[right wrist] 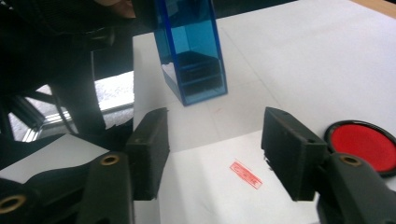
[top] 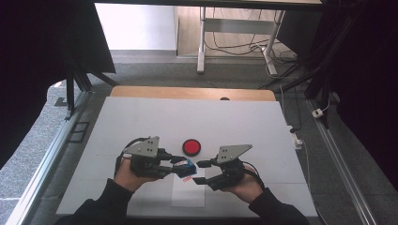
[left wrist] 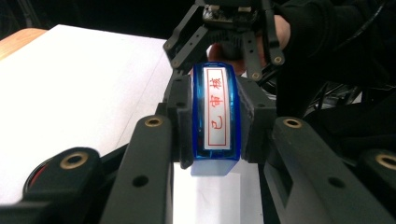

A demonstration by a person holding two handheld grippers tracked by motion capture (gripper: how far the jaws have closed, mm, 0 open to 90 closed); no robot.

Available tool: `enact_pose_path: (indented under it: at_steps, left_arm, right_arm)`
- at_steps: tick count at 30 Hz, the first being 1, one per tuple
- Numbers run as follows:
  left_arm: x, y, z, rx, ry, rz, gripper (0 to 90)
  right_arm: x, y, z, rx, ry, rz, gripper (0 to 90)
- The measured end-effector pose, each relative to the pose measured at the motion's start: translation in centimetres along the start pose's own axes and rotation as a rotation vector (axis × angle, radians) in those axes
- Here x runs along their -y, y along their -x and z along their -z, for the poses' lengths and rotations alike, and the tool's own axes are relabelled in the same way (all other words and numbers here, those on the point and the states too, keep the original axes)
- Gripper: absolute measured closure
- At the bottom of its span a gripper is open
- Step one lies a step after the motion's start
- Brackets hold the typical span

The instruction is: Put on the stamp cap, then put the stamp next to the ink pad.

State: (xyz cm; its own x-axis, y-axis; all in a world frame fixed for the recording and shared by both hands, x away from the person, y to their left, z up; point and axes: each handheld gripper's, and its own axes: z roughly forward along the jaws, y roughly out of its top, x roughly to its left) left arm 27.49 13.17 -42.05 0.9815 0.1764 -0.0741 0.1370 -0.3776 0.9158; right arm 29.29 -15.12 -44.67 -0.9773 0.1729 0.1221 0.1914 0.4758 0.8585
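My left gripper (left wrist: 212, 140) clamps the blue stamp (left wrist: 215, 114) just above the white paper (top: 188, 192), while my right gripper (right wrist: 215, 154) stands open and empty over its red imprint (right wrist: 245, 174), beside the red ink pad (right wrist: 362, 142).

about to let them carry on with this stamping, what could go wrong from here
The left gripper holds the blue stamp above the white paper sheet; if it slips or tilts, the inked face could smear the sheet.

A red print is already on the paper, just below the open right gripper; the jaws could drag through it if the ink is wet.

The open red ink pad lies close by; either gripper might brush it and carry ink around.
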Motion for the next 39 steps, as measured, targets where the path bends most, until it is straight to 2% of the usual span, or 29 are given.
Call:
enact_pose_path:
  at_steps: [14, 19, 25, 34, 39]
  left_arm:
    - [0.0, -0.1, 0.3, -0.051, -0.033, 0.001, 69.9]
    - [0.0, -0.1, 0.4, -0.063, -0.04, 0.001, 69.9]
    - [0.0, -0.1, 0.6, -0.085, -0.047, 0.014, 69.9]
    - [0.2, -0.4, 1.0, -0.126, -0.072, 0.046, 69.9]
    - [0.3, -0.5, 1.3, -0.156, -0.087, 0.054, 69.9]
  right_arm:
    - [0.2, -0.2, 1.1, 0.11, 0.007, -0.051, 23.7]
    - [0.2, -0.4, 1.1, 0.13, -0.002, -0.06, 20.1]
    - [0.2, -0.5, 1.3, 0.157, -0.004, -0.074, 16.1]
    - [0.6, -0.6, 2.3, 0.214, 0.004, -0.126, 9.1]
    - [1.0, -0.8, 2.7, 0.263, -0.021, -0.116, 7.1]
